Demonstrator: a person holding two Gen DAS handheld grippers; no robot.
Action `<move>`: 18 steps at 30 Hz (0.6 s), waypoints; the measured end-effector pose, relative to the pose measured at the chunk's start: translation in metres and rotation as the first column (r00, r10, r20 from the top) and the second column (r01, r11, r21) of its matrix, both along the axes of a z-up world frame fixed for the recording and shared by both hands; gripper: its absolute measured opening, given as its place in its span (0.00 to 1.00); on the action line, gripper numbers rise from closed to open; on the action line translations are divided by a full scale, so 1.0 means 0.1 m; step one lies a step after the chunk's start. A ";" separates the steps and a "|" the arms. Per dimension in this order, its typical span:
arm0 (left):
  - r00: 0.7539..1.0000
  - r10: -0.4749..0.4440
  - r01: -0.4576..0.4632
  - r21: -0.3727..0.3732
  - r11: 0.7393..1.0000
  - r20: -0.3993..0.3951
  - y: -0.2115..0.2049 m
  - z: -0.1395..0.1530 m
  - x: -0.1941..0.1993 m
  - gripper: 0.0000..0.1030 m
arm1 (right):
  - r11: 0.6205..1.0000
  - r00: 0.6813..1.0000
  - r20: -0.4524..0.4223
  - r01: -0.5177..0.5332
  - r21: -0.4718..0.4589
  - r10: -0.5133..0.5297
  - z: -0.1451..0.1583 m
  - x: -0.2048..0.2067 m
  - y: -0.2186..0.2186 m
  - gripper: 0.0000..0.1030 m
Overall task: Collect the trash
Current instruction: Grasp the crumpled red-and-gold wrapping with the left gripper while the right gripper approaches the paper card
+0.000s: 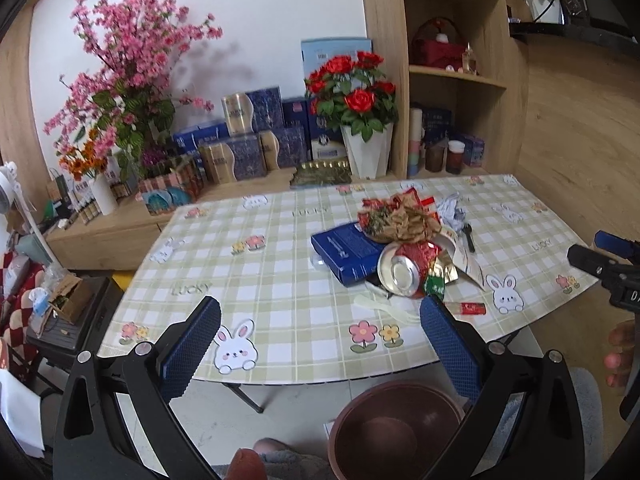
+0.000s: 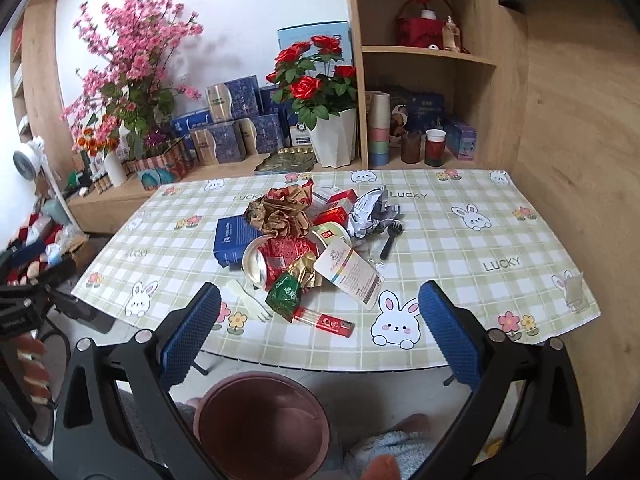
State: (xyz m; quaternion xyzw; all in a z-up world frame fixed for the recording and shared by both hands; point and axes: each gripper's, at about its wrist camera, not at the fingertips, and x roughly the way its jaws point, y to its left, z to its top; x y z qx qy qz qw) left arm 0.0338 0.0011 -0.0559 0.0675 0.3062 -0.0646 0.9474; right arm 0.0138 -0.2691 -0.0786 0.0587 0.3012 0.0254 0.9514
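Observation:
A heap of trash lies on the checked tablecloth [image 1: 280, 280] [image 2: 460, 240]: a blue box [image 1: 346, 250] [image 2: 234, 238], a crushed red can [image 1: 404, 270] [image 2: 276, 260], crumpled gold and red wrappers [image 1: 404, 216] [image 2: 284, 212], crumpled white paper [image 2: 370, 212], a black fork [image 2: 390, 238], a pale plastic fork [image 1: 384, 307] [image 2: 250, 300], a red lighter [image 2: 328, 322] [image 1: 470, 307] and a white tag [image 2: 348, 274]. A dark red bin [image 1: 394, 430] [image 2: 262, 426] stands on the floor below the table's near edge. My left gripper [image 1: 320, 344] and right gripper [image 2: 320, 336] both hang open and empty before the table.
Behind the table a low wooden ledge carries flower pots [image 2: 334, 136], blue gift boxes [image 1: 256, 144] and a pink blossom arrangement [image 1: 128, 80]. Wooden shelves [image 2: 424, 56] stand at the right. Clutter and a black stand [image 1: 68, 320] sit left of the table. A hand [image 1: 620, 352] shows at the right.

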 end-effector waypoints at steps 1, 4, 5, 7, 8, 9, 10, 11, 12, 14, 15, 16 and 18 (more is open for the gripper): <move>0.999 -0.010 0.010 -0.006 1.000 -0.034 -0.01 -0.06 0.08 0.95 | 1.000 1.000 0.001 0.002 -0.001 -0.002 -0.04 0.03 -0.02 0.95; 0.995 -0.050 0.047 -0.033 0.998 -0.084 -0.09 -0.20 0.28 0.95 | 1.000 1.000 -0.027 -0.003 -0.026 0.002 -0.14 0.14 -0.07 0.95; 0.994 -0.061 0.058 -0.036 0.998 -0.086 -0.12 -0.22 0.31 0.95 | 1.000 0.999 -0.040 -0.010 -0.026 0.009 -0.18 0.19 -0.09 0.95; 0.993 -0.101 0.098 -0.051 0.994 -0.060 -0.25 -0.23 0.43 0.95 | 0.999 0.999 -0.052 0.005 -0.044 -0.008 -0.24 0.27 -0.12 0.95; 0.993 -0.110 0.108 -0.049 0.993 -0.043 -0.33 -0.24 0.53 0.94 | 0.998 0.998 -0.052 0.022 -0.060 -0.025 -0.27 0.31 -0.15 0.95; 0.991 -0.121 0.119 -0.053 0.992 -0.053 -0.41 -0.25 0.63 0.94 | 0.996 0.997 -0.056 0.041 -0.080 -0.046 -0.32 0.38 -0.19 0.95; 0.988 -0.137 0.133 -0.067 0.989 -0.068 -0.47 -0.26 0.71 0.92 | 0.995 0.997 -0.058 0.052 -0.088 -0.057 -0.35 0.42 -0.23 0.95; 0.983 -0.159 0.151 -0.094 0.984 -0.088 -0.53 -0.27 0.83 0.87 | 0.994 0.996 -0.060 0.061 -0.091 -0.066 -0.38 0.46 -0.27 0.95; 0.976 -0.183 0.165 -0.143 0.976 -0.121 -0.61 -0.31 1.06 0.86 | 0.994 0.995 -0.063 0.070 -0.084 -0.075 -0.42 0.51 -0.33 0.95; 0.965 -0.205 0.171 -0.202 0.964 -0.162 -0.73 -0.36 1.35 0.85 | 0.995 0.994 -0.072 0.081 -0.064 -0.085 -0.47 0.59 -0.42 0.95; 0.952 -0.237 0.181 -0.268 0.946 -0.194 -0.79 -0.40 1.56 0.85 | 0.995 0.993 -0.077 0.088 -0.048 -0.092 -0.51 0.63 -0.47 0.95; 0.935 -0.260 0.171 -0.336 0.926 -0.241 -0.86 -0.46 1.81 0.85 | 0.995 0.992 -0.080 0.092 -0.041 -0.095 -0.53 0.66 -0.51 0.95; 0.922 -0.218 0.078 -0.399 0.914 -0.319 -0.90 -0.61 2.19 0.85 | 0.994 0.991 -0.090 0.101 -0.029 -0.103 -0.60 0.72 -0.59 0.95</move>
